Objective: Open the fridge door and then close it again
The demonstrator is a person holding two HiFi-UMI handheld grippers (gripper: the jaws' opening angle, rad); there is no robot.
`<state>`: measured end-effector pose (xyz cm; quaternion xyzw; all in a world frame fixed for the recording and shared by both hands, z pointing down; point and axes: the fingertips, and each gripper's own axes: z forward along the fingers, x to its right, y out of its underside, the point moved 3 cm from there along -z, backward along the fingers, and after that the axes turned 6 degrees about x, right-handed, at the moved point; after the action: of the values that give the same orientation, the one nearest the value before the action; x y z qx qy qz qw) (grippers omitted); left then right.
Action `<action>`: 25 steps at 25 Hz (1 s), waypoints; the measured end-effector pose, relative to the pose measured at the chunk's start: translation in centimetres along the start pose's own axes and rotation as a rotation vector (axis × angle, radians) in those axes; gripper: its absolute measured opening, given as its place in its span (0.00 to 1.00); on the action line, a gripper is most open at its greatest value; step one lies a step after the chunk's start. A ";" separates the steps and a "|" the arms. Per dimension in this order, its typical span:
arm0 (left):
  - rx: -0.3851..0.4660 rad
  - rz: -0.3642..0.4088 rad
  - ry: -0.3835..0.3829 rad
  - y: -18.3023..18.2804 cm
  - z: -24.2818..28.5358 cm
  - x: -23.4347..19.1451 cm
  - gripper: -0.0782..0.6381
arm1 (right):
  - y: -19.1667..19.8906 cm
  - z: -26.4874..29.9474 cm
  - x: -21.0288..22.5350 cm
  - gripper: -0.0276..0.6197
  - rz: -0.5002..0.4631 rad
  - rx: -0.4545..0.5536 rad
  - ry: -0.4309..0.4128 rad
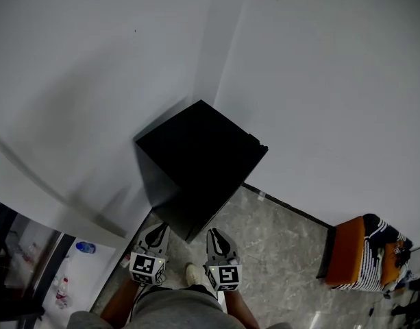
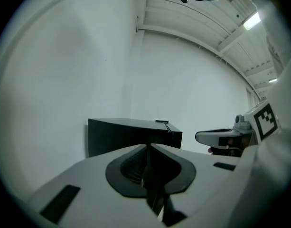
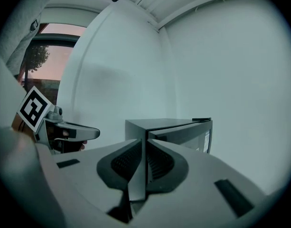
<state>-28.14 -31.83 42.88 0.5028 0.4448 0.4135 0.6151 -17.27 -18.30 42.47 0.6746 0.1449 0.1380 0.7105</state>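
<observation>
Empty and closed, my left tool [image 1: 154, 236] and right tool [image 1: 218, 240] face the fridge [image 1: 199, 162] ahead, its door [image 3: 183, 136] nearer the right.

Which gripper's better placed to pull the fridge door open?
Probably right. The right gripper faces the fridge door; the left gripper faces the plain side wall. Both shut, empty.

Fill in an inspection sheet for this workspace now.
Surface: grey stone-pattern floor, bare near the fridge.
Job's things: black fridge in the corner of the white walls; door appears shut.
Clutter: orange stool with striped cloth at right; bottles at lower left.
Grippers: left gripper and right gripper short of the fridge, jaws together, nothing between them.
Cables: nothing seen.
Surroundings: window to the left.
</observation>
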 end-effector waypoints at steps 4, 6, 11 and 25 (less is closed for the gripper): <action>0.005 0.003 0.028 -0.3 -0.2 0.3 0.15 | -0.3 -0.3 0.2 0.12 0.005 0.000 0.029; 0.008 0.007 0.035 -0.5 -0.2 0.2 0.15 | -0.6 -0.3 0.0 0.12 0.002 -0.003 0.038; 0.017 0.014 0.040 -0.7 -0.2 0.0 0.15 | -0.3 -0.3 -0.5 0.11 -0.018 -0.005 0.042; 0.013 0.002 0.025 -0.4 -0.5 -0.3 0.15 | 0.3 -0.3 -0.9 0.11 -0.010 -0.022 0.036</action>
<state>-28.65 -32.07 42.51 0.5019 0.4548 0.4173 0.6058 -18.19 -18.30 42.73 0.6633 0.1596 0.1481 0.7160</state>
